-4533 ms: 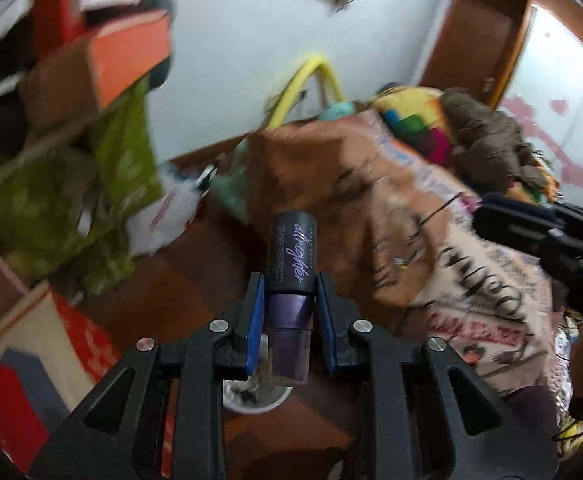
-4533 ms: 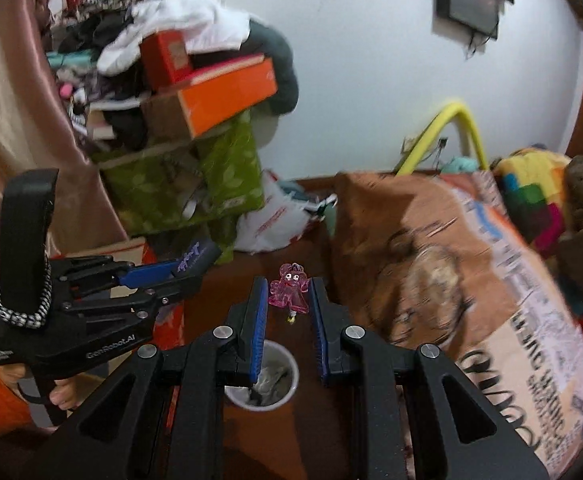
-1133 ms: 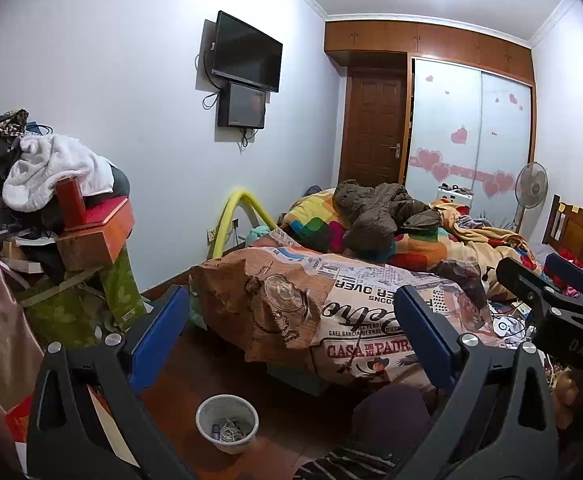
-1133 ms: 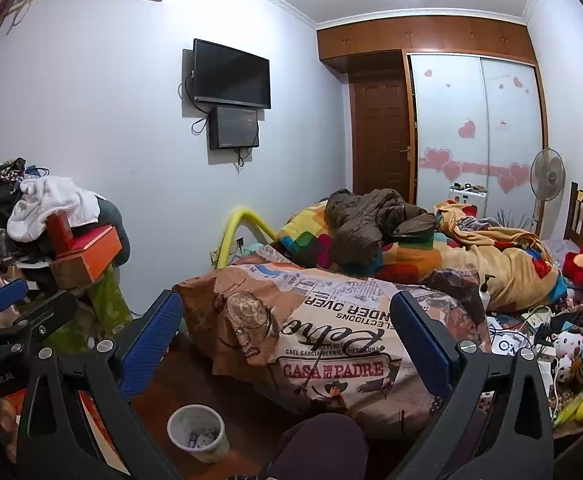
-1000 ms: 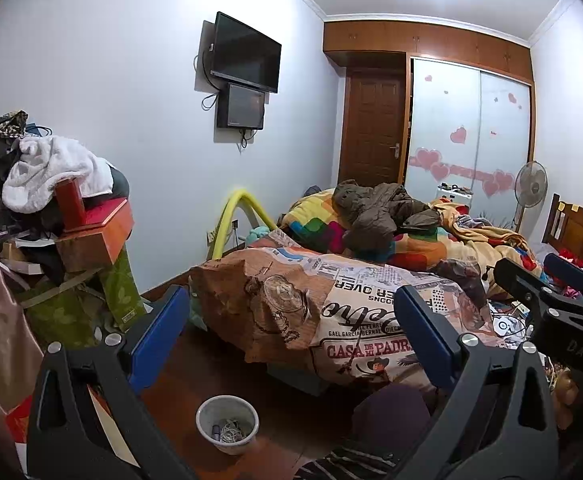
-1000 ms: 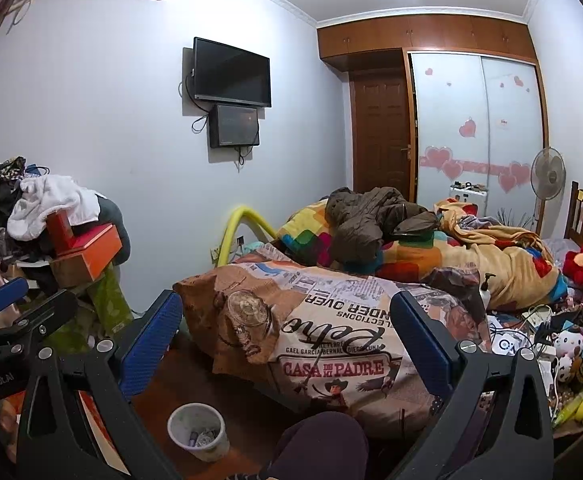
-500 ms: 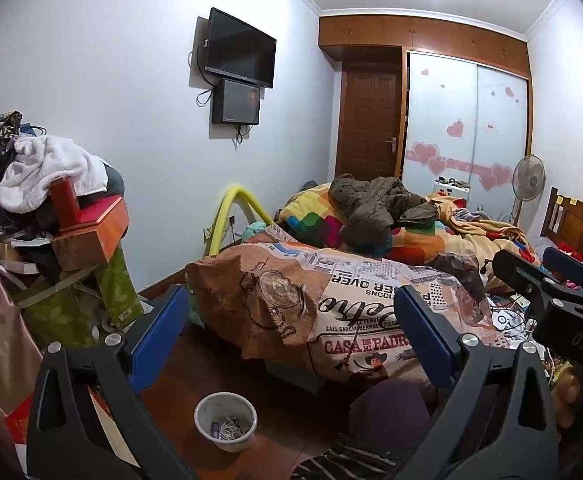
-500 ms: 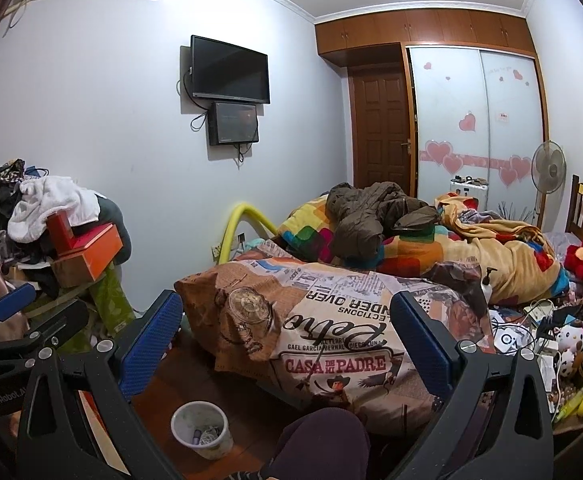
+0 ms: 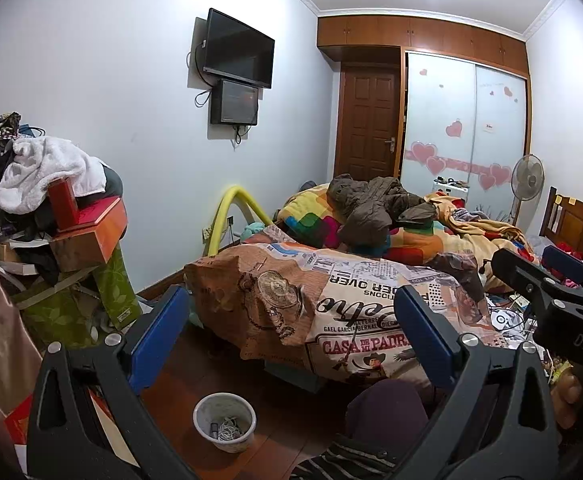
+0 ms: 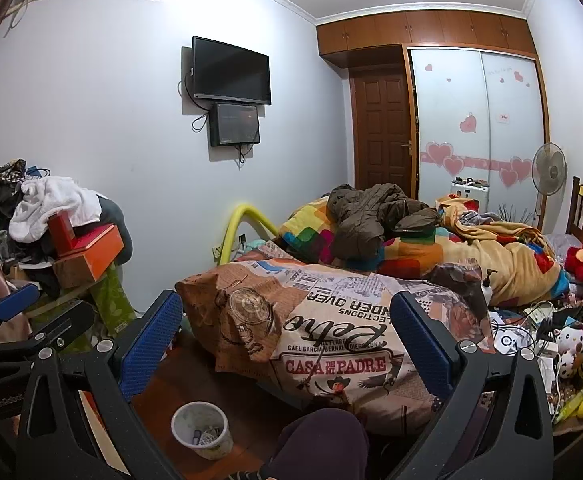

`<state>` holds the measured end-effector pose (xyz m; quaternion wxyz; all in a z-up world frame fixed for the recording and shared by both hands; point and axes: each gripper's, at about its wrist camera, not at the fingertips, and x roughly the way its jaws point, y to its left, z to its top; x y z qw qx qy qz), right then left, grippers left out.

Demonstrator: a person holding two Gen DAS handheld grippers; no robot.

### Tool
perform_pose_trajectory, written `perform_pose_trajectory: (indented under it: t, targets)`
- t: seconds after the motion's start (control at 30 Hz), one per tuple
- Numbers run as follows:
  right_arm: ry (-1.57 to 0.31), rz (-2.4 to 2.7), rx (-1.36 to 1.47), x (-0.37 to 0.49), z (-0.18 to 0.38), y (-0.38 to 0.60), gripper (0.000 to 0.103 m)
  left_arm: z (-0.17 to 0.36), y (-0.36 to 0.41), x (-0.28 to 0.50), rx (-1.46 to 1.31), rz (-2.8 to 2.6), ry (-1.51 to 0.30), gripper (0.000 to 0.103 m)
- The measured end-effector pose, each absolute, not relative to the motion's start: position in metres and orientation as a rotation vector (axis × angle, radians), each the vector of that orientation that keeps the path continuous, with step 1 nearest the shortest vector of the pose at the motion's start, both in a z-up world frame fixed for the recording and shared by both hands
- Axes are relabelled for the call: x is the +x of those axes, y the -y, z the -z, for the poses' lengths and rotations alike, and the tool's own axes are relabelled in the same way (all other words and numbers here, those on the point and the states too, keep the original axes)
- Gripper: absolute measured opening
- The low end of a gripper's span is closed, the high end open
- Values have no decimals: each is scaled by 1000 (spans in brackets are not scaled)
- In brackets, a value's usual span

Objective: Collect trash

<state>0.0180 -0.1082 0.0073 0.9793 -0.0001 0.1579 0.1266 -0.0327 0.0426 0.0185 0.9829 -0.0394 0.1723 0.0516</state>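
Observation:
A small white waste bin (image 9: 225, 421) stands on the dark wooden floor beside the bed, with small bits of trash in it; it also shows in the right wrist view (image 10: 202, 429). My left gripper (image 9: 291, 336) is wide open and empty, held high above the floor. My right gripper (image 10: 287, 336) is wide open and empty too. Each gripper shows at the edge of the other's view. Loose small items and toys (image 10: 563, 356) lie at the bed's near right end.
A bed with a printed brown blanket (image 9: 331, 300) and heaped bedding fills the middle. A cluttered stack of boxes and clothes (image 9: 51, 216) stands at the left. The person's knee (image 10: 323, 440) is at the bottom. A fan (image 10: 547, 176), wardrobe and door are at the back.
4.5 s ago the left gripper held a purple tube and the right a pink trinket over the bin; both are now open and empty, raised. Over the last second the views barely shifted.

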Motion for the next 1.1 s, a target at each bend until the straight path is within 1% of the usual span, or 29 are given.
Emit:
perform_pose_trajectory:
  t: [1.1]
  targets:
    - [-319, -259, 0, 16, -8, 110, 103, -18, -36, -33, -75, -86, -347, 102]
